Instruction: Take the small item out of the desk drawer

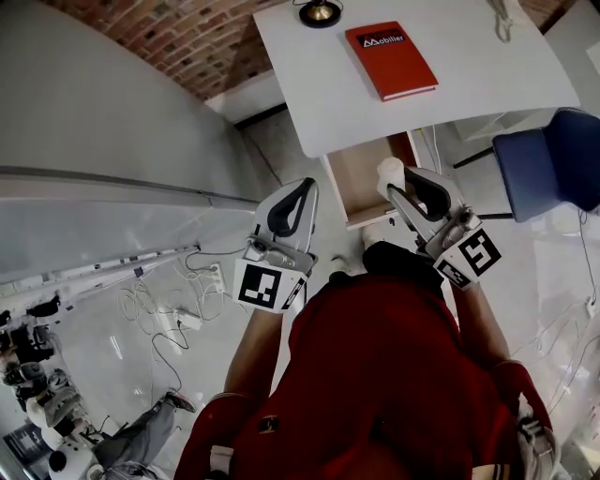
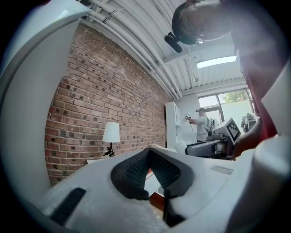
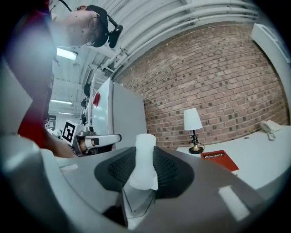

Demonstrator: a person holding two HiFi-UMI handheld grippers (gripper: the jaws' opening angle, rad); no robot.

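Observation:
The small item point(image 1: 390, 172) is a white cylinder-like piece, and my right gripper point(image 1: 399, 180) is shut on it just above the open wooden drawer point(image 1: 359, 178) under the white desk point(image 1: 450, 103). In the right gripper view the item point(image 3: 144, 159) stands upright between the dark pads point(image 3: 120, 169), sticking out past the tips of my right gripper point(image 3: 145, 152). My left gripper point(image 1: 307, 186) hangs left of the drawer, over the floor. Its tips meet with nothing between them, as the left gripper view point(image 2: 149, 153) also shows.
A red book point(image 1: 390, 60) and a lamp base point(image 1: 320, 11) lie on the desk; the lamp point(image 3: 193, 125) has a white shade. A blue chair point(image 1: 548, 159) stands to the right. Cables point(image 1: 159, 314) trail across the floor at left. Behind the desk is a brick wall point(image 2: 104, 91).

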